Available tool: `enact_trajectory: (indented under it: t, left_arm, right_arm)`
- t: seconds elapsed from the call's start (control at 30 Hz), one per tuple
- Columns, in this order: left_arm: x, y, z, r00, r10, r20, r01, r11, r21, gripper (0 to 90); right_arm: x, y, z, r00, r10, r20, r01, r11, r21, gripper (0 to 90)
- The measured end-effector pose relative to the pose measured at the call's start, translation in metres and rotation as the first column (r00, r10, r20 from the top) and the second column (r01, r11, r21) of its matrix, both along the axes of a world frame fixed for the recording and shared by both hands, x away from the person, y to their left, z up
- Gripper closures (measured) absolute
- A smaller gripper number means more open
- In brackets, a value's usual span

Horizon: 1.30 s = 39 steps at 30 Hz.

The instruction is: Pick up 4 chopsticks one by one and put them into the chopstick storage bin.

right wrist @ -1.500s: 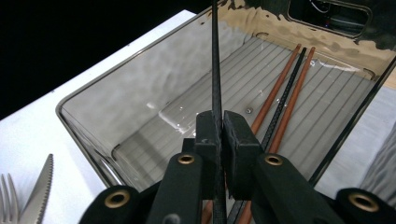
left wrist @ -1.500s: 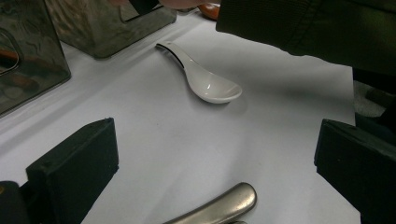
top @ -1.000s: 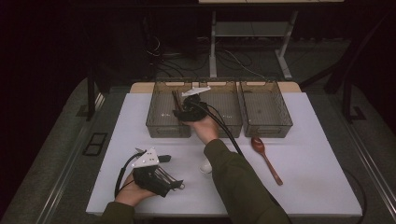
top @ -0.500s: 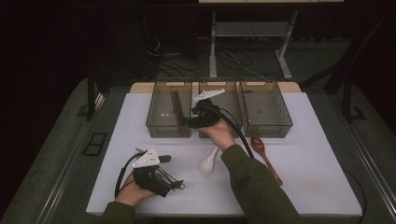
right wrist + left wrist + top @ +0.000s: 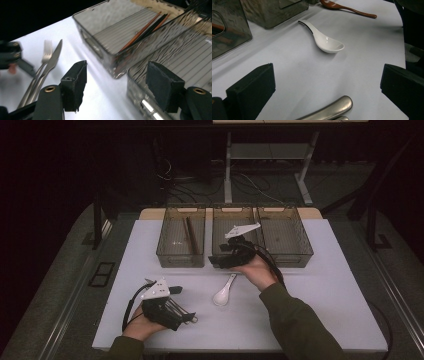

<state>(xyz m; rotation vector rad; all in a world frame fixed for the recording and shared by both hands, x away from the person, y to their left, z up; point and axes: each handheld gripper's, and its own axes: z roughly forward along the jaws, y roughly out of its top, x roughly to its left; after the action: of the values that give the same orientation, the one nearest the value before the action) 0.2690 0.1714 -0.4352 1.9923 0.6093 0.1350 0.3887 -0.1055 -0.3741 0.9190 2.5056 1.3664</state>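
- From my high view, the right gripper [image 5: 220, 258] sits over the front wall of the middle bin [image 5: 235, 211], and I can't tell what lies under it.
- The left gripper [image 5: 187, 317] covers the cutlery; the fork [image 5: 46, 53] and knife [image 5: 53, 58] run out of the right gripper view's bottom edge.
- In the left gripper view, metal handles [image 5: 329, 110] are cut off at the bottom; I can't tell which pieces they are.
- The brown spoon [image 5: 347, 8] loses its bowl at the top edge there.
- The chopsticks [image 5: 145, 27] blur behind the rippled wall of the left bin [image 5: 105, 53].
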Motion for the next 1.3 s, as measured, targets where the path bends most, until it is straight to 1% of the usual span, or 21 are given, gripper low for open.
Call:
enact_trajectory:
  t: [0.13,0.2,0.3,0.4,0.53,0.67,0.77,0.87,0.97,1.07,1.13,1.2,1.27,1.3]
  left_arm:
    - [0.001,-0.001,0.000,1.0000,0.003,0.002,-0.003,1.0000,0.004,0.0]
    - [0.001,-0.001,0.000,1.0000,0.000,0.005,0.000,0.9999,0.013,0.0]
    - [0.000,-0.001,0.001,0.9999,-0.004,0.009,0.004,0.9998,0.021,0.0]
    - [0.000,-0.002,0.001,0.9999,-0.002,0.012,0.001,0.9997,0.025,0.0]
    - [0.000,-0.002,0.001,1.0000,0.001,0.008,-0.001,0.9996,0.027,0.0]
    - [0.001,-0.001,0.001,1.0000,0.003,0.009,-0.003,0.9995,0.030,0.0]
    - [0.001,-0.001,0.000,0.9999,0.005,0.009,-0.005,0.9994,0.034,0.0]
    - [0.000,-0.001,0.001,0.9999,0.007,0.010,-0.007,0.9994,0.032,0.0]
    - [0.000,0.000,0.001,0.9999,0.012,0.012,-0.012,0.9994,0.033,0.0]
    - [0.000,0.000,0.001,0.9999,0.012,0.011,-0.012,0.9993,0.034,0.0]
    - [0.000,0.000,0.001,0.9999,0.011,0.011,-0.011,0.9993,0.035,0.0]
    - [0.000,0.000,0.001,0.9999,0.009,0.012,-0.009,0.9992,0.040,0.0]
    - [0.000,0.000,0.001,0.9999,0.008,0.013,-0.008,0.9991,0.041,0.0]
    - [0.000,0.000,0.001,0.9999,0.008,0.013,-0.009,0.9992,0.040,0.0]
  right_arm:
    - [-0.011,-0.011,-0.004,0.9998,0.020,-0.002,-0.020,1.000,-0.011,33.6]
    - [-0.017,-0.017,-0.006,0.9996,0.026,-0.008,-0.026,1.000,-0.012,33.6]
    - [-0.028,-0.030,-0.010,0.9993,0.036,-0.012,-0.036,0.999,-0.022,33.6]
    - [-0.038,-0.046,-0.015,0.9994,0.028,-0.022,-0.029,0.999,-0.030,33.7]
    - [-0.049,-0.072,-0.019,0.9996,0.004,-0.028,-0.005,0.999,-0.035,34.3]
    - [-0.057,-0.098,-0.022,0.9991,-0.029,-0.032,0.028,0.999,-0.025,35.7]
    - [-0.061,-0.113,-0.024,0.9979,-0.049,-0.041,0.048,0.998,-0.037,37.6]
    - [-0.066,-0.129,-0.027,0.9956,-0.084,-0.042,0.082,0.996,-0.046,39.9]
    - [-0.068,-0.143,-0.030,0.9923,-0.115,-0.047,0.112,0.992,-0.058,42.2]
    - [-0.068,-0.155,-0.034,0.9868,-0.155,-0.049,0.151,0.986,-0.068,45.8]
    - [-0.065,-0.163,-0.036,0.9807,-0.189,-0.051,0.184,0.979,-0.088,46.6]
    - [-0.062,-0.170,-0.040,0.9723,-0.224,-0.066,0.219,0.972,-0.085,48.5]
    - [-0.057,-0.175,-0.044,0.9633,-0.258,-0.074,0.251,0.963,-0.097,48.5]
    - [-0.055,-0.176,-0.045,0.9609,-0.266,-0.075,0.258,0.961,-0.101,48.2]
